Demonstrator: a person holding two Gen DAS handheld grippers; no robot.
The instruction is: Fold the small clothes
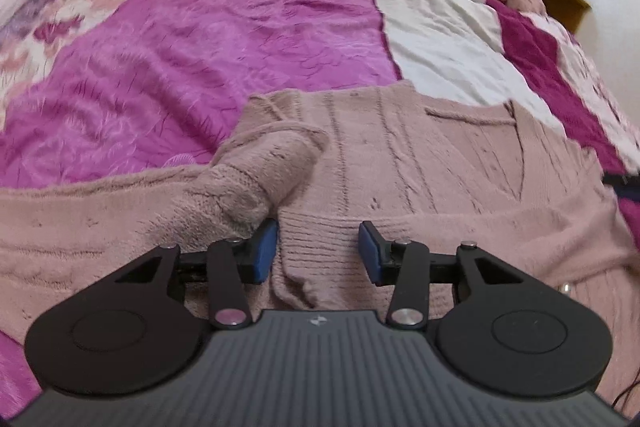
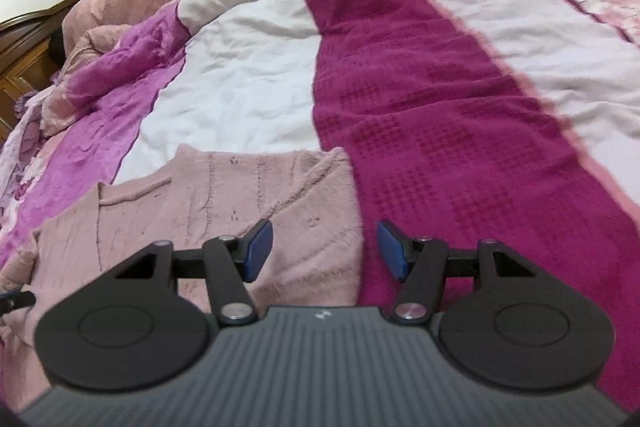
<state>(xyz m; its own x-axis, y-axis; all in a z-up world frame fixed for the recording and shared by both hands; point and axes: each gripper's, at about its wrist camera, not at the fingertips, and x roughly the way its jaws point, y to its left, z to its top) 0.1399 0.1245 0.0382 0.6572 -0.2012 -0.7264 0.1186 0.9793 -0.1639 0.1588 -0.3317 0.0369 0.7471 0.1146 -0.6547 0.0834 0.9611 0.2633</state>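
While both grippers gape (empty), pink sweater [image 1: 400, 163] on patchwork quilt [image 1: 180, 59], sleeve bunched.

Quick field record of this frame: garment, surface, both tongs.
garment: pink knit cardigan, lying on the bed, one sleeve folded over its front
surface: patchwork quilt, magenta and white panels
left tongs: open, over the sleeve cuff, gripping nothing
right tongs: open, over the cardigan's edge, gripping nothing
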